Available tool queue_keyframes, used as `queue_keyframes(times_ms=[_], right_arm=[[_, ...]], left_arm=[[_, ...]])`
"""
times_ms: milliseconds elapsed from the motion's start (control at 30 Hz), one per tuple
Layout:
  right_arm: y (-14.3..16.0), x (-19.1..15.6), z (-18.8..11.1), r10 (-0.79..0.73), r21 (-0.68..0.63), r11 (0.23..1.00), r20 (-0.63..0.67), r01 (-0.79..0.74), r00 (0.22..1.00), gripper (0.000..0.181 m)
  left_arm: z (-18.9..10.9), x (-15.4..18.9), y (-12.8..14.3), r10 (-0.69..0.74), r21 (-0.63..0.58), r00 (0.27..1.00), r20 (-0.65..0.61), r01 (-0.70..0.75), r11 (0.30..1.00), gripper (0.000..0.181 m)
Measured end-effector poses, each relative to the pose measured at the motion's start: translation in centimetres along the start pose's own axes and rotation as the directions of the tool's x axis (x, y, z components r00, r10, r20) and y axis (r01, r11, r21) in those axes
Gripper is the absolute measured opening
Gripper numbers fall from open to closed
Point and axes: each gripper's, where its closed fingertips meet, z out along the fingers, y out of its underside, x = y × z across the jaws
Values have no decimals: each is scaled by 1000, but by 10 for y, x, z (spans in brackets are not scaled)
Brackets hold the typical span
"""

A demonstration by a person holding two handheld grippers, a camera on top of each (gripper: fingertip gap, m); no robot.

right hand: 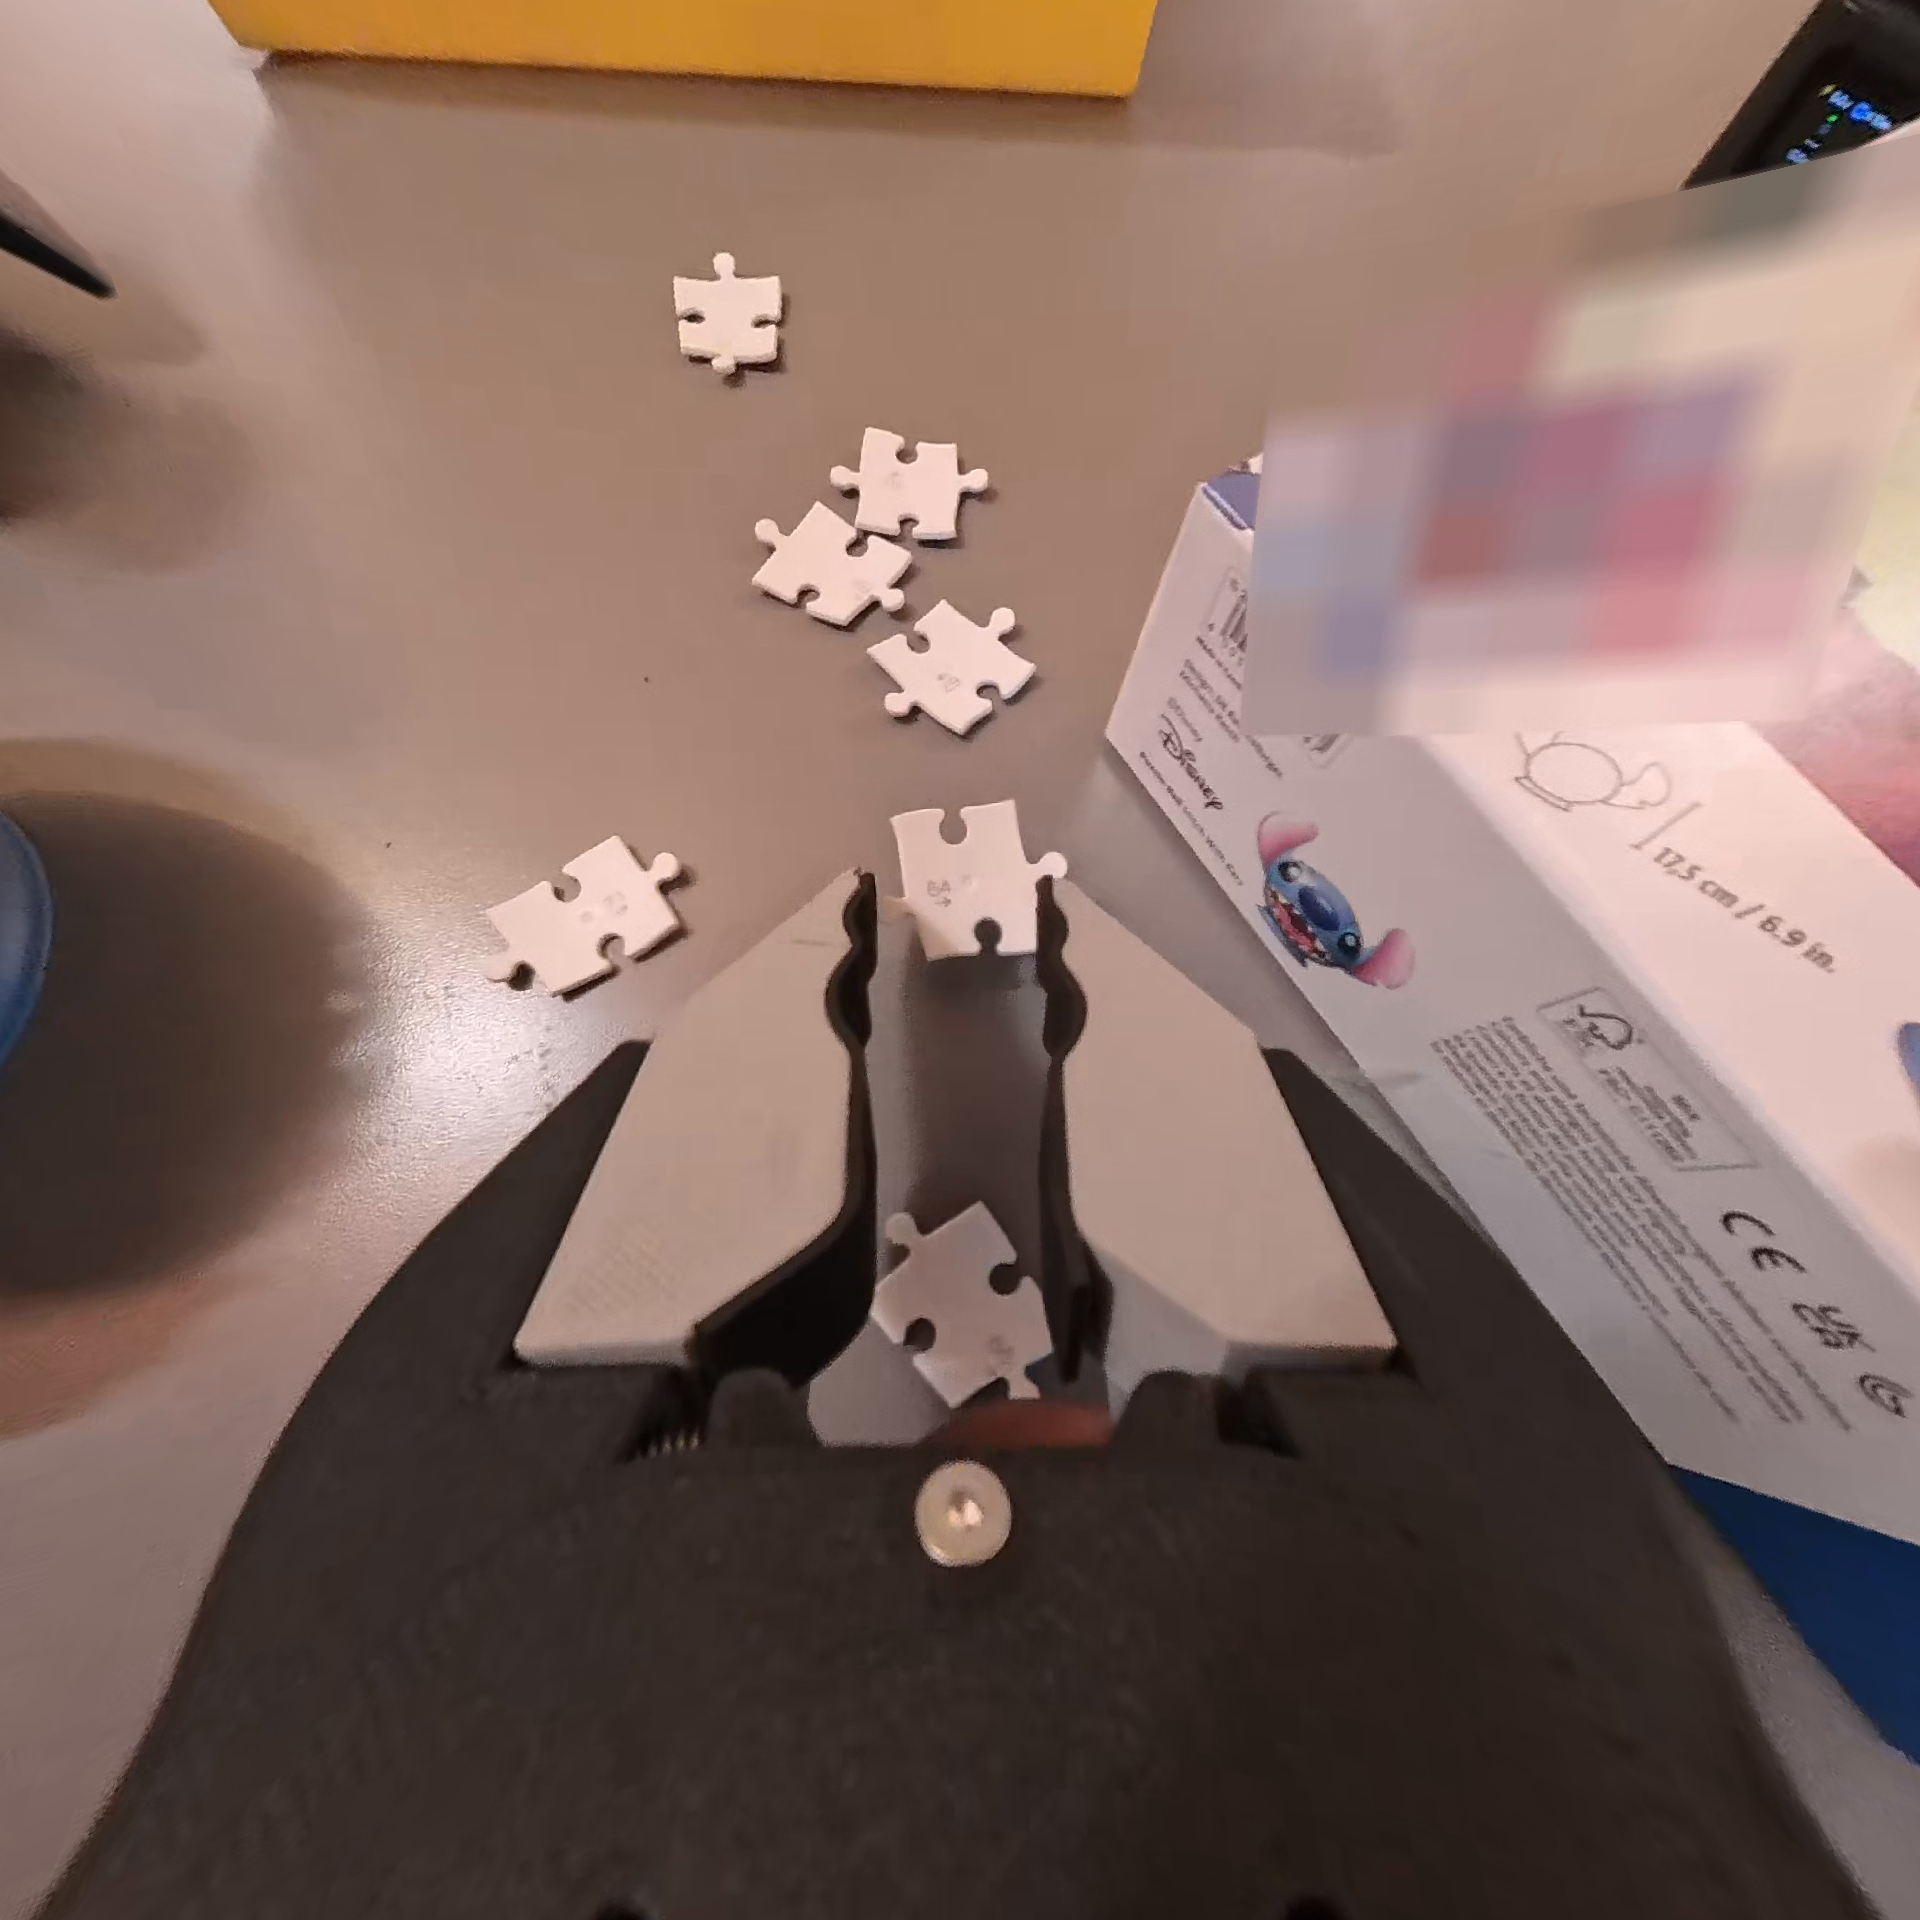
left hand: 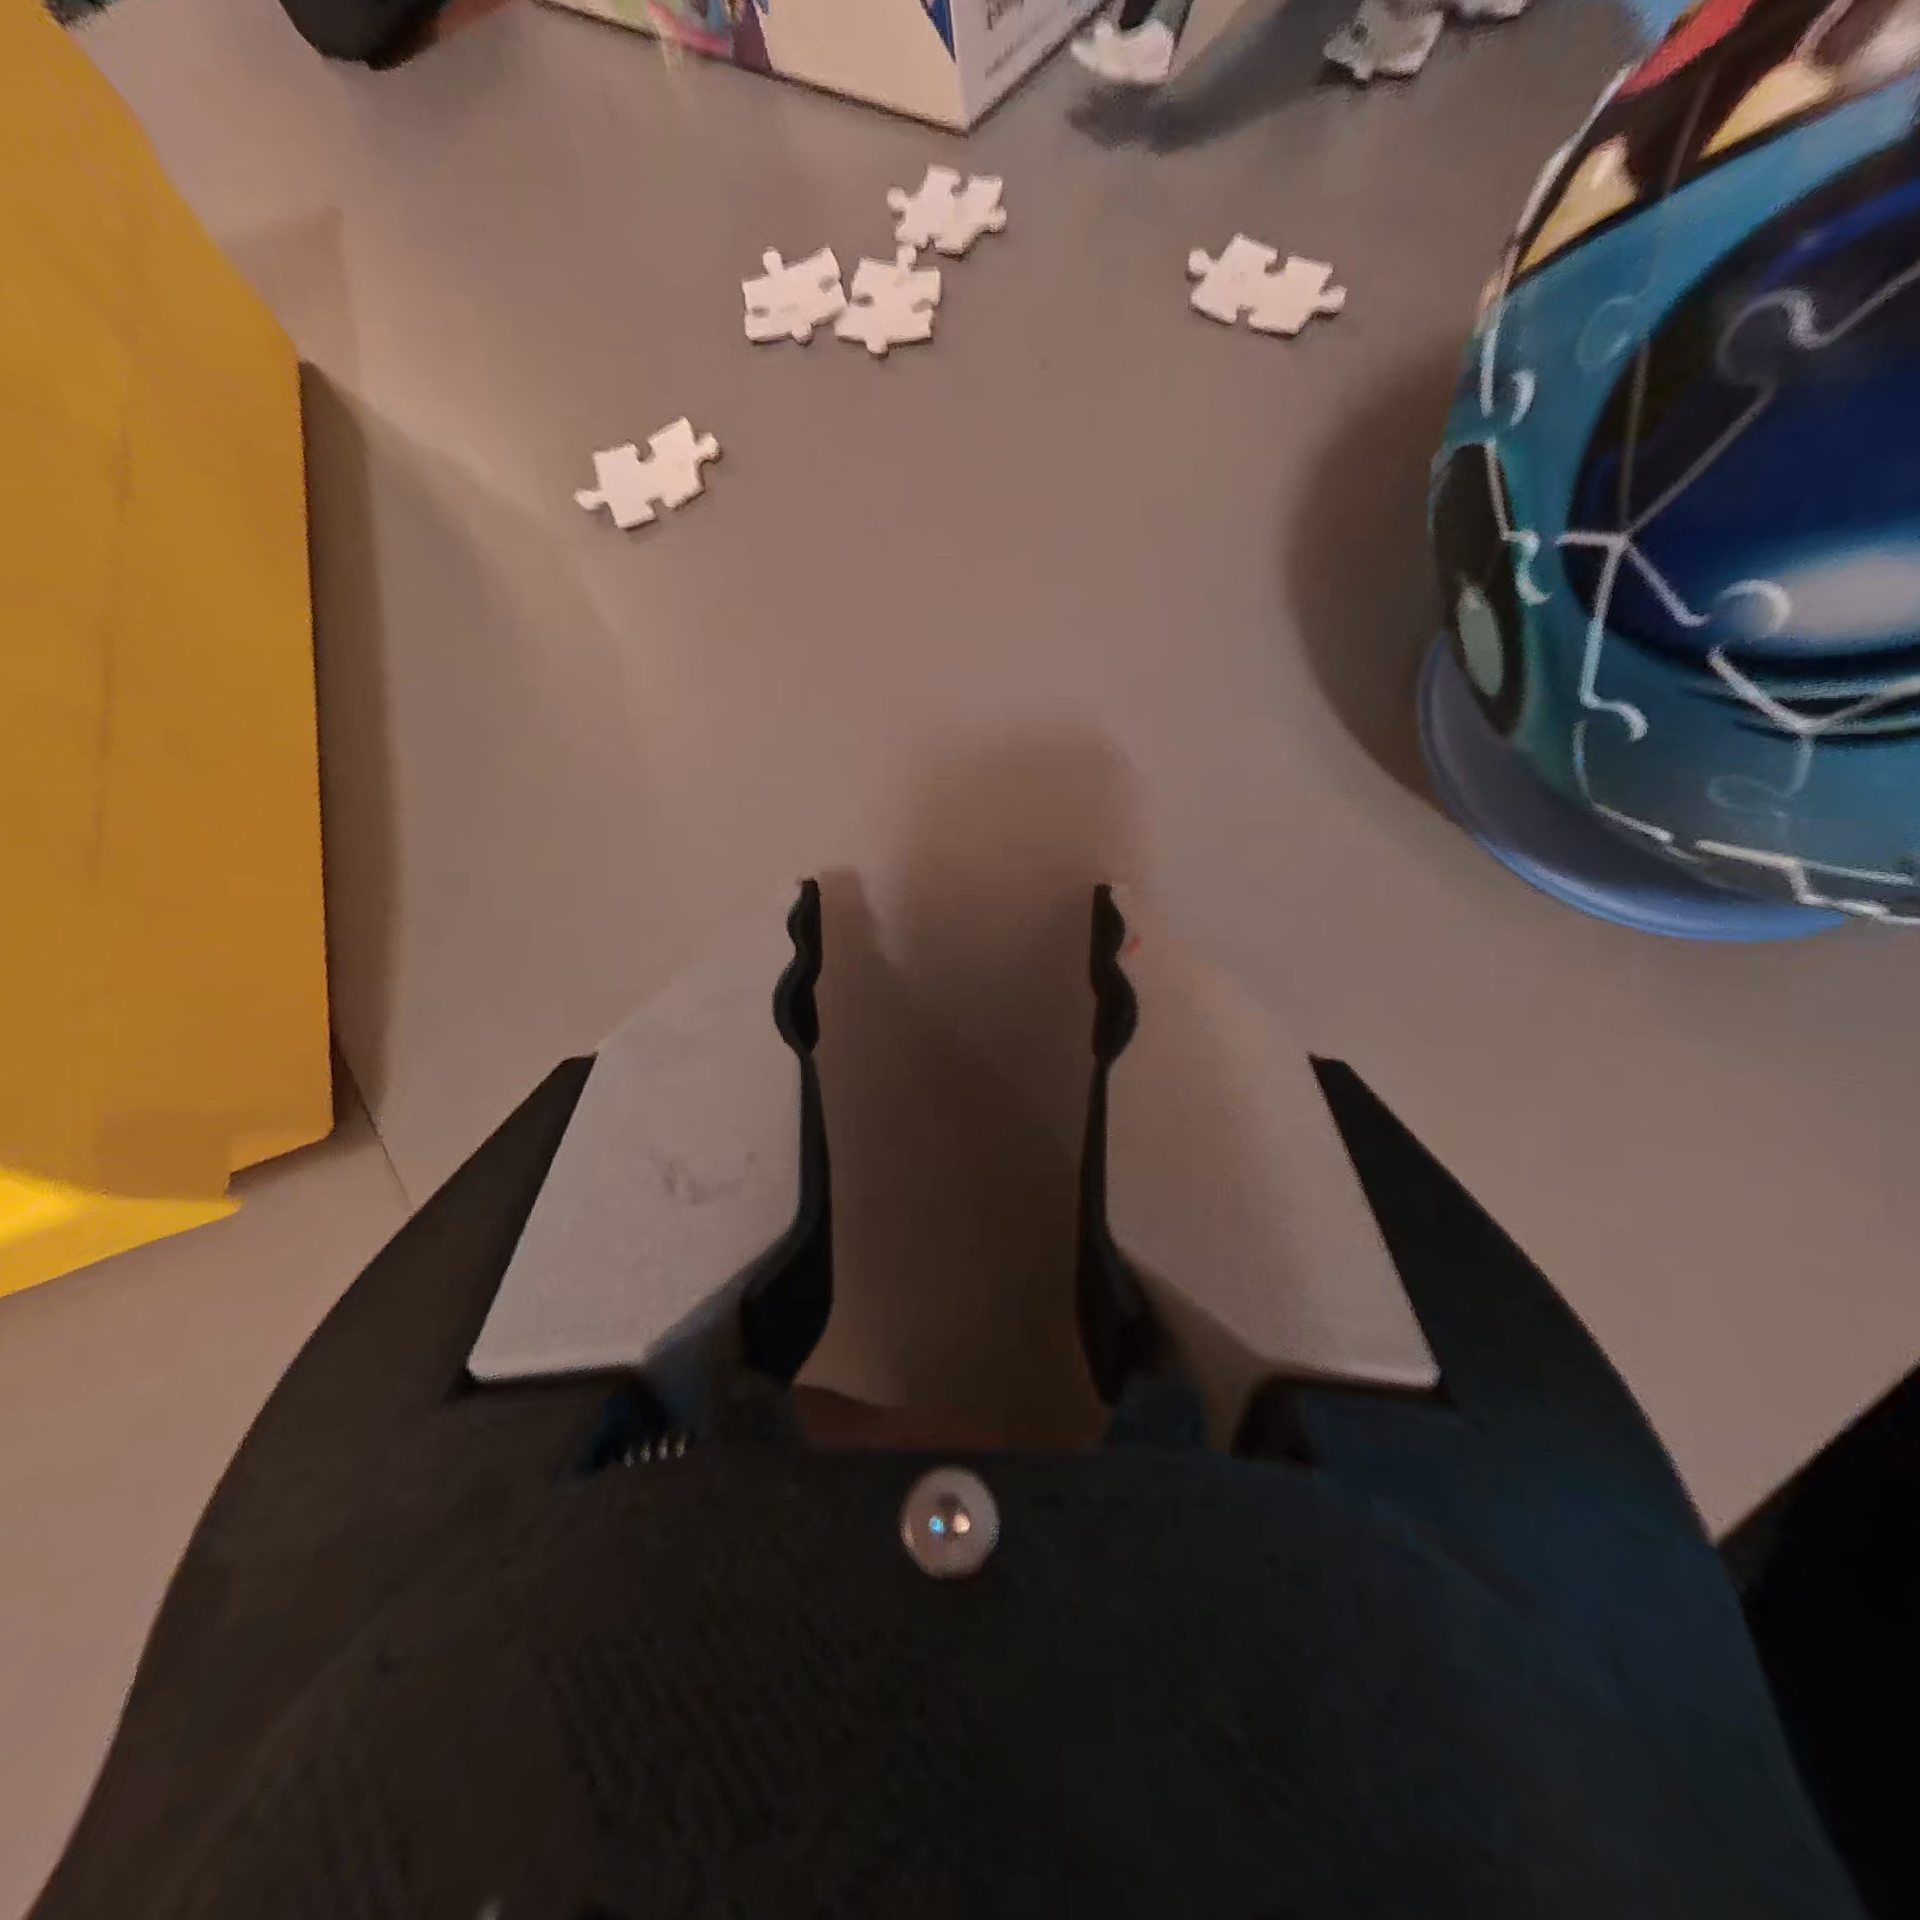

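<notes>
We see the left gripper with jaws spread and nothing between them, over the bare grey table, a blue puzzle ball to its right. The right gripper has jaws parted around a white puzzle piece at the fingertips — whether they touch it, we cannot tell. Another piece lies between the fingers — beside a white box.

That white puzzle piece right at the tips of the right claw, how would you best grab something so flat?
Probably by its two opposite straight edges, coming from above. The puzzle piece lies flat and face down on the grey table, so only its thin edges give purchase. The right gripper is open around it. The printed box stands close on the right, so stay clear of that side.
</notes>
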Motion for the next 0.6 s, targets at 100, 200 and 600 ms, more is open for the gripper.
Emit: queue_keyframes(times_ms=[100, 200, 600], right_arm=[[-1, -2, 2, 9, -5, 1000, 8, -9, 1000, 28], [0, -4, 1, -11, -9, 1000, 0, 11, 1000, 0], [6, -8, 1, -11, -5, 1000, 11, 11, 1000, 0]], left_arm=[[8, 3, 5, -36, -53, 998, -54, 33, 998, 51], [9, 0, 4, -115, -55, 988, -98, 110, 992, 51], [8, 4, 4, -148, -61, 976, -158, 140, 988, 53]])
